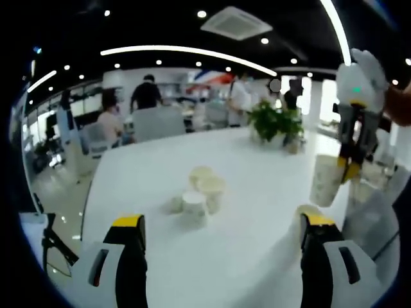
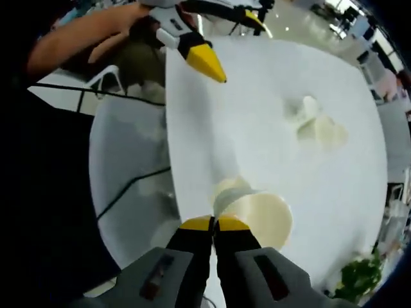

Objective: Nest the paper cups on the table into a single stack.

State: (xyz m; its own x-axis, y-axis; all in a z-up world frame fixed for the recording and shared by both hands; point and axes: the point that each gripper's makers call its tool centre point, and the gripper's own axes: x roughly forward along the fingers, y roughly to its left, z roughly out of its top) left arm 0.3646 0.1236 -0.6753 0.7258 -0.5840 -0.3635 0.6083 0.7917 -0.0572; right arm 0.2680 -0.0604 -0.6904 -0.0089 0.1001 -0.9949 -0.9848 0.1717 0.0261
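You are facing a table (image 1: 257,192) with a small cluster of paper cups (image 1: 200,192) sitting near its middle, ahead of your left tool (image 1: 218,240). Your right tool (image 2: 214,226) is hanging above the table's right side, holding a paper cup (image 1: 326,179) by its rim, well apart from the cluster. A potted plant (image 1: 276,122) is standing at the table's far edge, behind the cups. People are standing beyond the table.

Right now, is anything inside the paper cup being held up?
The right gripper pinches the held cup's rim. Its open mouth shows a pale interior that looks empty; the jaws hide the nearest part.
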